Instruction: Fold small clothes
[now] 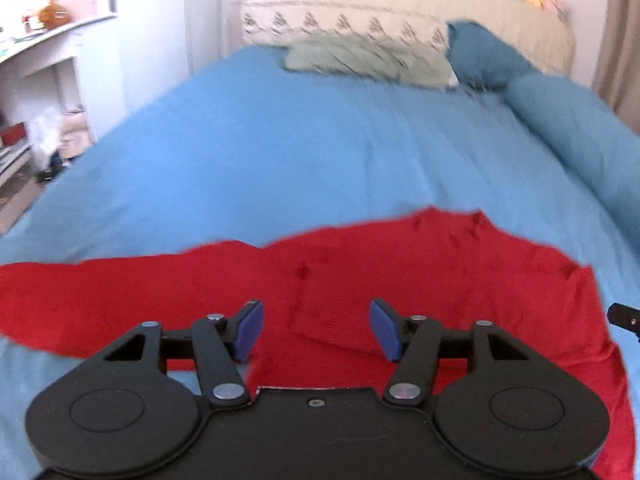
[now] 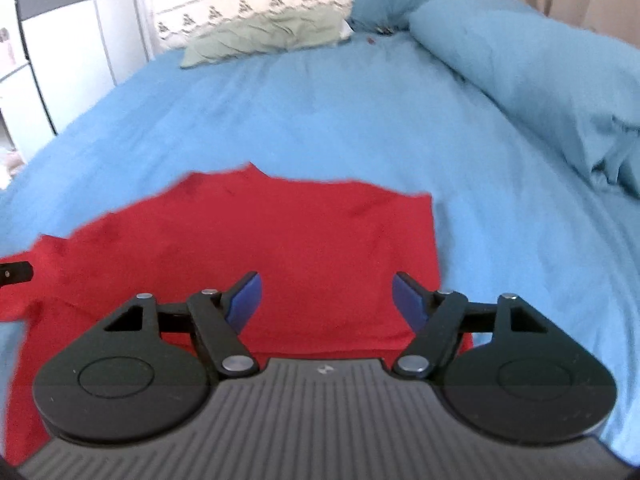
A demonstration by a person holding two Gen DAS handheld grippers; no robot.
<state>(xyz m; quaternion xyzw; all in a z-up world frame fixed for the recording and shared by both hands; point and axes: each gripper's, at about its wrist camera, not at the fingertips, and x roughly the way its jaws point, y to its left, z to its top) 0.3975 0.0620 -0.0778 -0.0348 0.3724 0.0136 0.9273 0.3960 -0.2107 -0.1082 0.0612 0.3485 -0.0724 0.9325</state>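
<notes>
Where red garment (image 1: 400,280) spreads leftward, sleeve (image 1: 80,300) only via left wrist.

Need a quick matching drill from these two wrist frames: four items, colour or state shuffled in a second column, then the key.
Column 1
1. garment
2. bed sheet
3. flat pillow
4. left gripper

Column 2
A. pale green, at the head of the bed
B. jaws open, nothing between them
C. red, spread on the bed
D. light blue

Pairs: 1-C, 2-D, 3-A, 4-B
</notes>
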